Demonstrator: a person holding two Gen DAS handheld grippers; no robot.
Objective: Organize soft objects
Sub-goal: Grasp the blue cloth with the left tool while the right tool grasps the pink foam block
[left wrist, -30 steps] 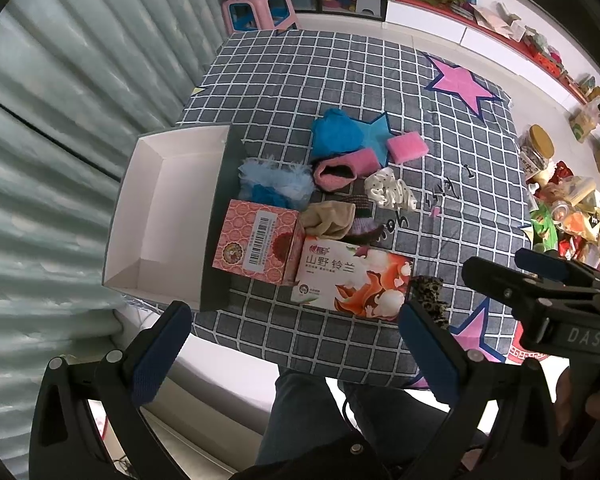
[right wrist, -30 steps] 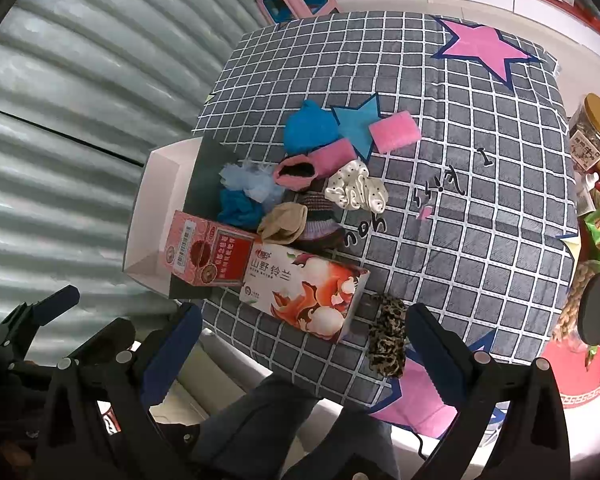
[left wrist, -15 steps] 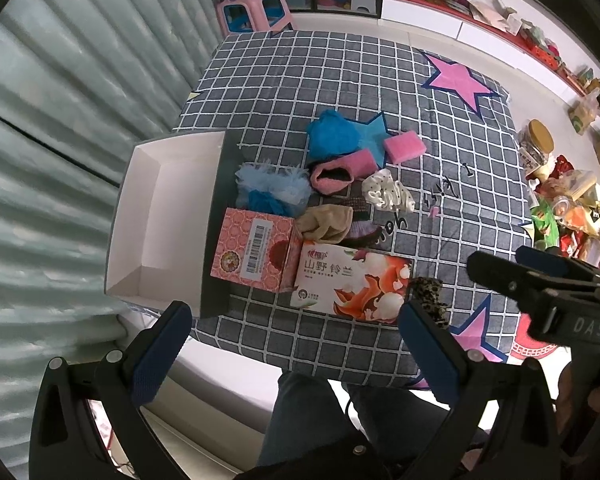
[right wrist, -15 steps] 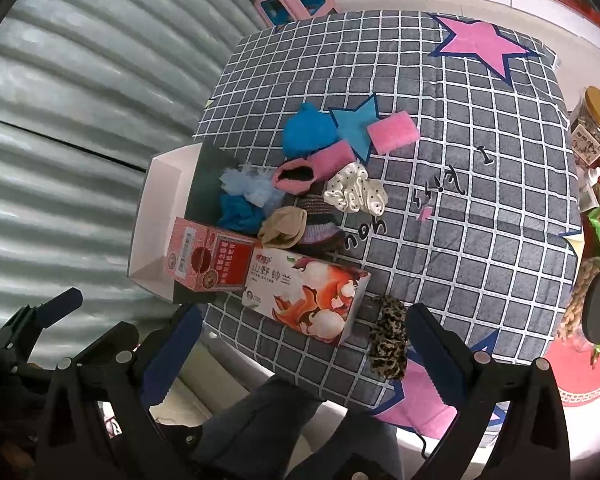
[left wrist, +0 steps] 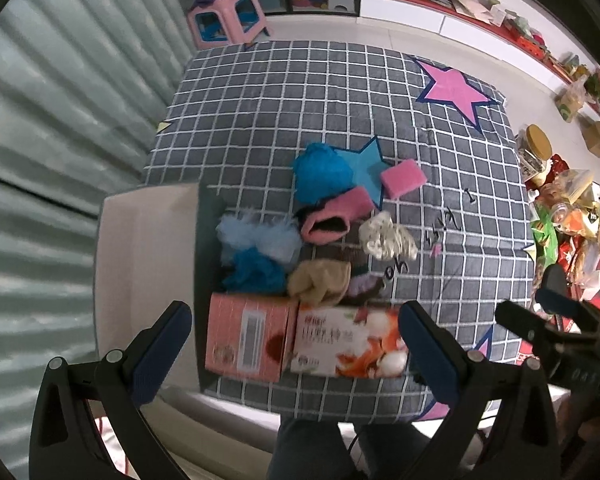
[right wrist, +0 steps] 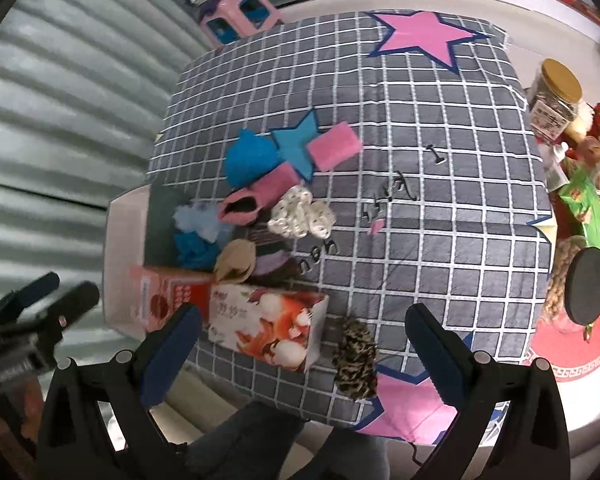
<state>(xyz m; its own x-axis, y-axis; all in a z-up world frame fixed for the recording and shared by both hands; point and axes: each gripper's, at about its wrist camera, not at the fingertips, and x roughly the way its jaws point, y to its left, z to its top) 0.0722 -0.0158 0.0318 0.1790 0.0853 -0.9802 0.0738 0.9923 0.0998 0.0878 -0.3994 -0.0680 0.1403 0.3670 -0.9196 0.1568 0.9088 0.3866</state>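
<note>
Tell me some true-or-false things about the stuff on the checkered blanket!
1. Both tools are open and hold nothing. True: the left tool and the right tool are both open and empty.
2. The white tray is full of socks. False: nothing shows inside it.
3. The pink sponge lies beside the blue star. True.
4. The leopard scrunchie sits on top of the tissue box. False: it lies on the blanket beside the box.
5. The blue hat is inside the tray. False: it lies on the blanket, next to the star.
</note>
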